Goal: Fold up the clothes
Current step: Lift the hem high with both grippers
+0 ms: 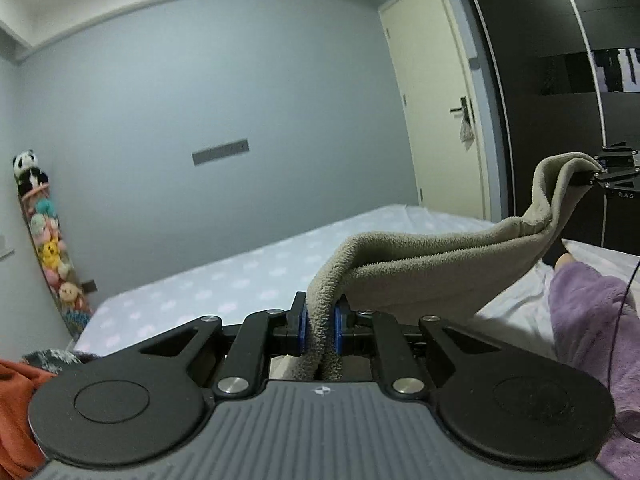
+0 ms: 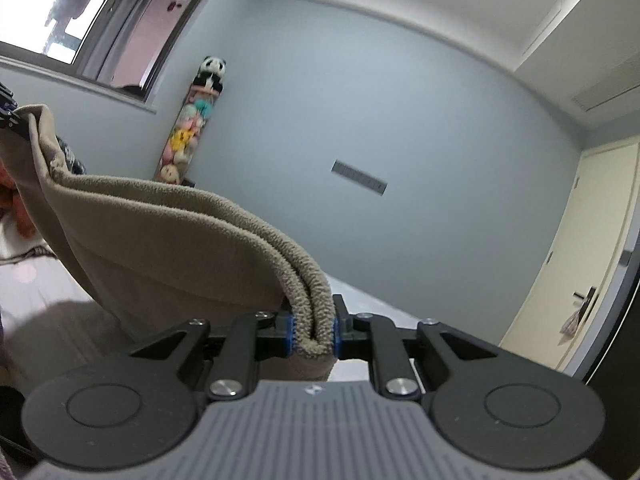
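Nubby matt fleece garment point(image 1: 420, 268), matt black plastic fingers point(image 1: 298, 320), smooth printed bedsheet point(image 1: 224, 276).

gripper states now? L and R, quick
Left gripper: closed on the beige fleece garment.
Right gripper: closed on the same garment's other end, held above the bed.

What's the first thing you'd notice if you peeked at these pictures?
First, the fuzzy beige fleece garment stretched in the air over the bed with the pale patterned sheet, pinched at one end by the left gripper and at the other by the right gripper. Next, the black-and-white panda plush sitting atop a tall column of colourful soft toys in the far corner.
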Demonstrator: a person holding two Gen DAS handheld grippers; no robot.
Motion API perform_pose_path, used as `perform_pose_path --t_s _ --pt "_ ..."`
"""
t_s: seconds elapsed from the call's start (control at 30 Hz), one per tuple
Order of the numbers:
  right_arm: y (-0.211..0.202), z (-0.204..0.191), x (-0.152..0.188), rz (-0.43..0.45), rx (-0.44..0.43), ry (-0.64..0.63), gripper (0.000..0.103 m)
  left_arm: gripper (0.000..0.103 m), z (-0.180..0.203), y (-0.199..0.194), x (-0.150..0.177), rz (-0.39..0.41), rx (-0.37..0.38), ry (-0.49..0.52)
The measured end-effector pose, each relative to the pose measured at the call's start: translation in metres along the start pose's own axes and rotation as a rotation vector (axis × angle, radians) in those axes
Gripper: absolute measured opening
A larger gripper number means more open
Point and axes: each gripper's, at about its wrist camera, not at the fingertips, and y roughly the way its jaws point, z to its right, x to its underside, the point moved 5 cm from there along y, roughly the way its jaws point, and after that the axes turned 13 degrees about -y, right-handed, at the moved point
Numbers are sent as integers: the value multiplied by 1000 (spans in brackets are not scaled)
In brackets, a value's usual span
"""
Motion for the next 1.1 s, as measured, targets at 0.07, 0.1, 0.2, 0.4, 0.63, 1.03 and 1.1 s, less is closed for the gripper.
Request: perform_pose_path --t_s 0.07,0.1,0.2,0.4,0.63,1.03,1.1 --pt "-14 0 -2 23 16 12 18 11 4 -13 -1 23 7 6" --pt "-22 1 -3 35 22 18 18 11 6 -20 -2 34 12 8" --pt "-43 3 -5 58 33 33 18 11 10 -38 -4 53 34 16" --pt "-68 -18 20 2 -21 48 19 11 23 -27 25 -48 68 91" --pt "-30 -45 64 -112 -94 121 19 11 20 12 63 -148 57 61" --pt "55 -6 49 -112 -58 123 19 11 -18 86 7 -105 15 54" --pt "73 4 43 -106 -59 134 20 11 -25 98 -4 -96 10 56"
